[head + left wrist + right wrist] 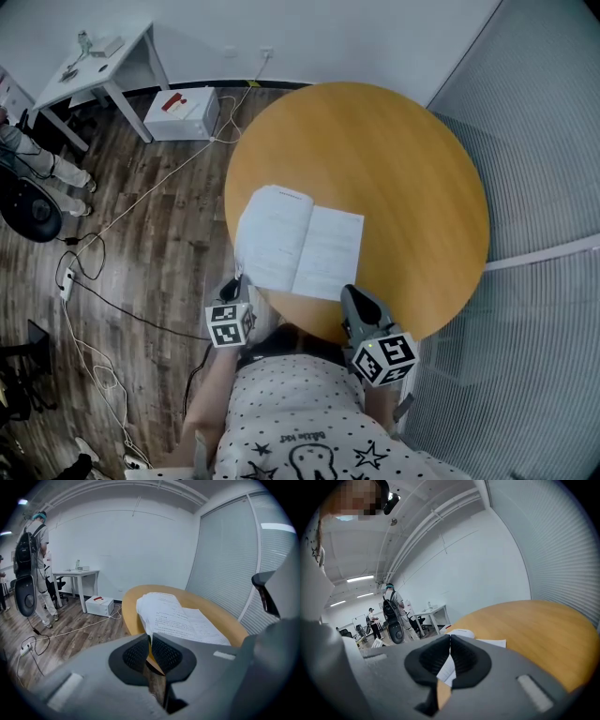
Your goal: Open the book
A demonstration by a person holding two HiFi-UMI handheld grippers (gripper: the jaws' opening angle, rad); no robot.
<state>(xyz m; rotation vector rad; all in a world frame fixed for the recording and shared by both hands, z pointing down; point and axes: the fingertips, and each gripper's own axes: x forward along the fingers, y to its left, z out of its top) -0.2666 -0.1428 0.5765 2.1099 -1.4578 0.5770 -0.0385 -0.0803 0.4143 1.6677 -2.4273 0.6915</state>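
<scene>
As the book (298, 239) lies open right at the table (403, 159) edge, a bump may push it off. The left gripper (151, 637) and right gripper (450, 639) are clenched, empty.

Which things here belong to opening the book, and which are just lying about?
Job: book, lying open on the round table; left gripper; right gripper.
Lying about: white box, floor cables, white desk, office chair.

The book (298, 241) lies open and flat near the round wooden table's (412, 169) near-left edge, white printed pages up, its thicker left half bulging and overhanging slightly.
</scene>
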